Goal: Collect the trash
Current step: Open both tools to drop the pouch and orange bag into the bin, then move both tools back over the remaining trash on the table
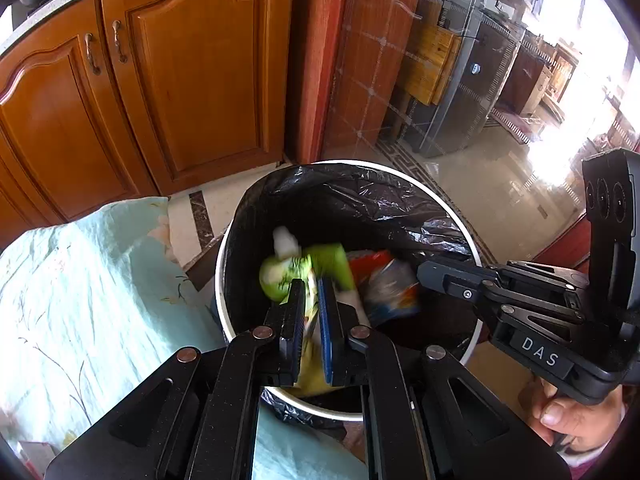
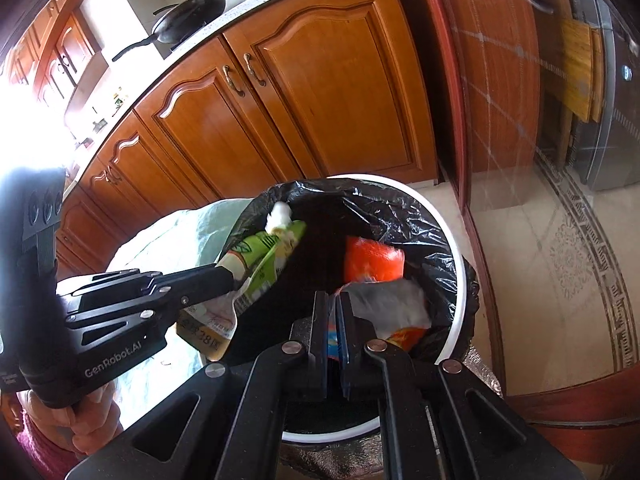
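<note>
A white round trash bin (image 1: 219,276) (image 2: 465,292) with a black liner stands on the floor below both grippers. Over its left half my left gripper (image 1: 311,286) (image 2: 230,274) is shut on a green and yellow pouch with a white cap (image 1: 328,264) (image 2: 264,248), which hangs inside the rim. My right gripper (image 2: 331,300) (image 1: 420,276) is shut on a crumpled orange, silver and blue snack wrapper (image 2: 374,260) (image 1: 384,280) over the bin's right half. Both pieces look blurred. The bin's bottom is dark and hidden.
Wooden cabinet doors (image 1: 192,72) (image 2: 320,80) rise behind the bin. A pale blue floral cloth (image 1: 80,280) lies against its left side. A red door frame (image 1: 316,60) and glass sliding door (image 2: 520,120) stand to the right. A black wok (image 2: 188,12) sits on the counter. A hand (image 1: 576,420) holds the right gripper.
</note>
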